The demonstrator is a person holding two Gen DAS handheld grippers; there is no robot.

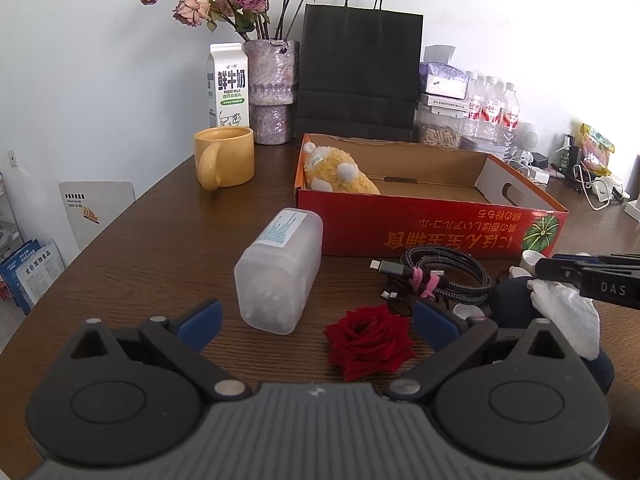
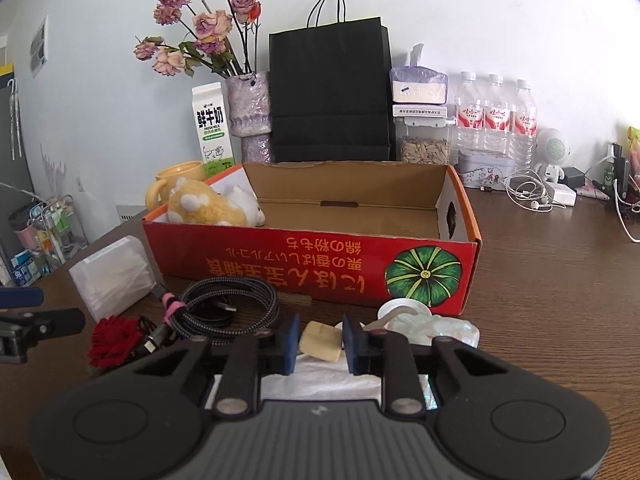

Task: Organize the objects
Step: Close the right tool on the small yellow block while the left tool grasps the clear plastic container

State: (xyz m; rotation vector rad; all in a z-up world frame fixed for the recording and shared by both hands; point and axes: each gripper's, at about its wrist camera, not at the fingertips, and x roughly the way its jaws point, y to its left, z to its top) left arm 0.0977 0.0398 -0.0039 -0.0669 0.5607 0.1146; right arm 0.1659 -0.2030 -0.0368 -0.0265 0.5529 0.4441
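A red cardboard box (image 1: 420,228) (image 2: 320,264) stands open on the brown table with a yellow plush toy (image 1: 336,172) (image 2: 208,204) in its left end. In front of it lie a clear plastic container (image 1: 280,272) (image 2: 112,276), a coiled braided cable (image 1: 448,276) (image 2: 228,308) and a red rose (image 1: 368,340) (image 2: 114,340). My left gripper (image 1: 316,320) is open and empty, just short of the container and rose. My right gripper (image 2: 320,344) is shut on a small pale yellow block (image 2: 320,342), above a white plastic bag (image 2: 320,384) (image 1: 568,316).
A yellow mug (image 1: 224,158), milk carton (image 1: 228,86), vase of dried roses (image 1: 272,92), black paper bag (image 1: 360,76), seed jar (image 2: 424,140) and water bottles (image 2: 496,116) line the back. Cables and chargers (image 2: 536,196) lie far right. A white lid (image 2: 404,310) sits by the box.
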